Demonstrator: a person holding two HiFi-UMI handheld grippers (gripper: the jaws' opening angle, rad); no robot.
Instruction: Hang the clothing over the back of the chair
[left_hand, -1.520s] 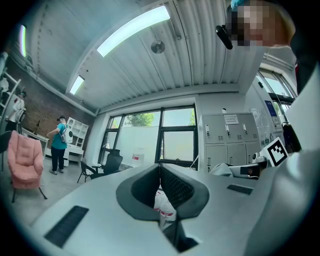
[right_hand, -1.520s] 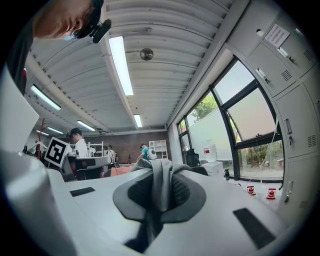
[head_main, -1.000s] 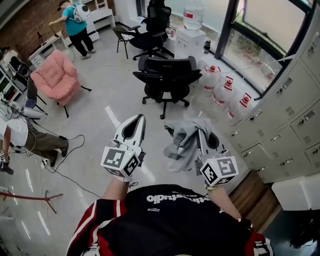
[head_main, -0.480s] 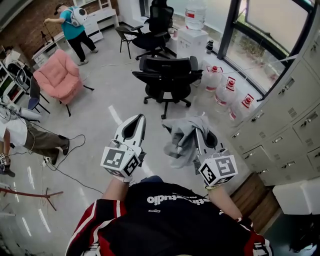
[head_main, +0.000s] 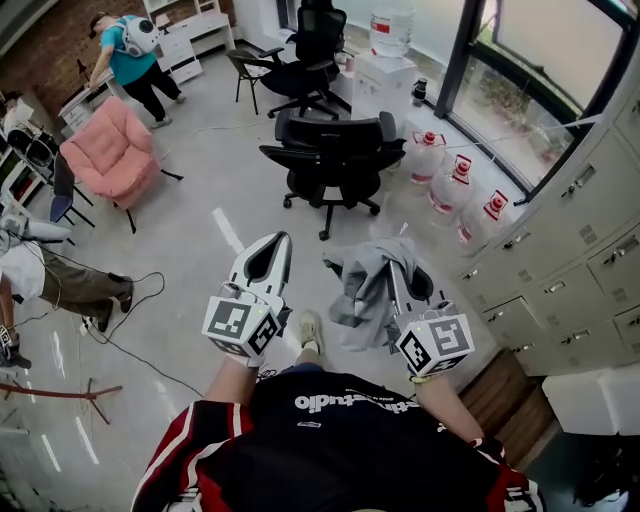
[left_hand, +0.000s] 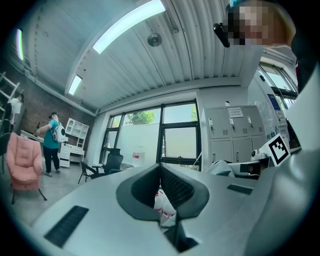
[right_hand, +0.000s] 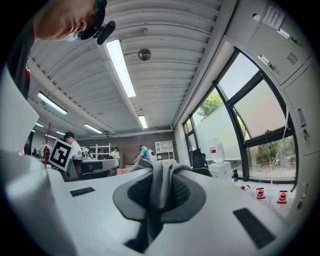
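Observation:
A black office chair (head_main: 335, 150) stands on the grey floor ahead of both grippers, well clear of them. My right gripper (head_main: 397, 268) is shut on a grey piece of clothing (head_main: 362, 285), which bunches over its jaws and hangs down to the left. In the right gripper view the cloth (right_hand: 161, 185) is pinched between the pads of the right gripper (right_hand: 161, 172) and drapes over them. My left gripper (head_main: 281, 238) is level beside it on the left, shut with nothing in it. The left gripper view shows the left gripper (left_hand: 160, 167) with its tips meeting.
A second black chair (head_main: 300, 70) and a water dispenser (head_main: 385, 60) stand farther back. Water bottles (head_main: 445, 175) line the window wall, and grey lockers (head_main: 570, 250) run along the right. A pink armchair (head_main: 110, 150), two people (head_main: 125, 50) (head_main: 50, 280) and a floor cable (head_main: 140, 330) are on the left.
Both grippers have edged forward toward the chair, the right one still holding the clothing. A shoe now shows on the floor between them. The person in teal has moved left.

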